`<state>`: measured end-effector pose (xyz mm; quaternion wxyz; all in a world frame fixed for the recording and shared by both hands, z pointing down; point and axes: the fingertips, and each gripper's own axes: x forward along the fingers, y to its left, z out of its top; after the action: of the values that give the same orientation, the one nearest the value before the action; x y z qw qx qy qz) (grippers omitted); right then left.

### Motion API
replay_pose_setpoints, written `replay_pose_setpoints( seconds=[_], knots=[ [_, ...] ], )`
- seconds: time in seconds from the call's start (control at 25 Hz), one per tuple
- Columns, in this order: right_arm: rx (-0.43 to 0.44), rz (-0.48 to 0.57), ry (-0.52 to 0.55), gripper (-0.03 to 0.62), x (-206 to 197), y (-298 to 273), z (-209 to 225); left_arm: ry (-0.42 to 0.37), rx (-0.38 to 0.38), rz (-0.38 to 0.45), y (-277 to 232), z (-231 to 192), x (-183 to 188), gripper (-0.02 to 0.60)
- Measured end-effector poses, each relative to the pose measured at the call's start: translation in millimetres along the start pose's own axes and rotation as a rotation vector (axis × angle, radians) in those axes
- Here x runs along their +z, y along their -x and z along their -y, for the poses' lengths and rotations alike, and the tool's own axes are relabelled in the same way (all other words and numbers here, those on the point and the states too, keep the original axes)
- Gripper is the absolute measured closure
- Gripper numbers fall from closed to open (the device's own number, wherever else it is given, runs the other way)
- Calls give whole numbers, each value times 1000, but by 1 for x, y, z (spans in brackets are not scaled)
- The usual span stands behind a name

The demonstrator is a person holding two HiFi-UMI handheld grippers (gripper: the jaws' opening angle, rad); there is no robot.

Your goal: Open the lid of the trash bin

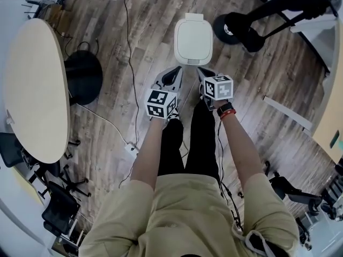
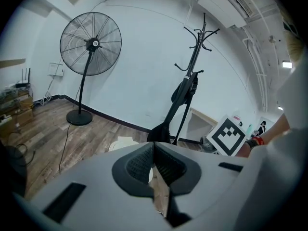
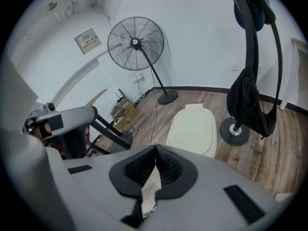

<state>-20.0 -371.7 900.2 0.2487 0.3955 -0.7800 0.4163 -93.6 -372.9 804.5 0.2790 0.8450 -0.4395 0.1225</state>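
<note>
The trash bin [image 1: 193, 39] stands on the wooden floor [image 1: 134, 36] in the upper middle of the head view. It is white, and its lid [image 3: 192, 129] lies flat and closed. Its long axis runs up and down in that frame, so straight away from the person. A small tab [image 1: 193, 17] sits at its far end, toward the top edge. Whether this is the hinge or a grip I cannot tell, but I judge the hinge is there and the near edge is the one to lift.

Both tools sit just under the near edge of the bin, one at each lower corner. The left gripper [image 1: 174, 74] has its jaws pressed together at the tips with nothing between them. The right gripper [image 1: 205, 74] is the same, tips meeting and empty.

The bin lies straight ahead of both, toward the top of the frame. In the right gripper view the whole lid fills the middle above the jaws, while the left gripper view shows only a pale piece of it. So I think the right one is better aimed.

Around stand a fan [image 2: 90, 44], a coat stand [image 3: 250, 81] and a round table [image 1: 32, 90].
</note>
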Motion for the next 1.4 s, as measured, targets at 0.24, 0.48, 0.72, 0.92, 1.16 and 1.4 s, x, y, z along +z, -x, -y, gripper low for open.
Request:
replay_pose_setpoints(
  seconds=[0.24,0.48,0.72,0.92,1.16,1.4],
  knots=[
    [16,-23,-1,577,-12,-28,17,1,1,-20,-18,-11,-21,558],
    [53,-61,-39,577,-30,-64,32,-9,-5,-73,-43,-22,-55,558],
    [8,-98,-44,577,-46,-95,54,-14,12,-94,-67,-42,-81,558],
    [-6,-119,-56,577,-59,-121,64,4,33,-120,-84,-60,-104,558],
    [-40,-150,-46,577,-79,-146,86,49,40,-146,-100,-75,-125,558],
    [-30,-142,-98,577,-91,-169,104,34,33,-147,-116,-87,-142,558]
  ],
)
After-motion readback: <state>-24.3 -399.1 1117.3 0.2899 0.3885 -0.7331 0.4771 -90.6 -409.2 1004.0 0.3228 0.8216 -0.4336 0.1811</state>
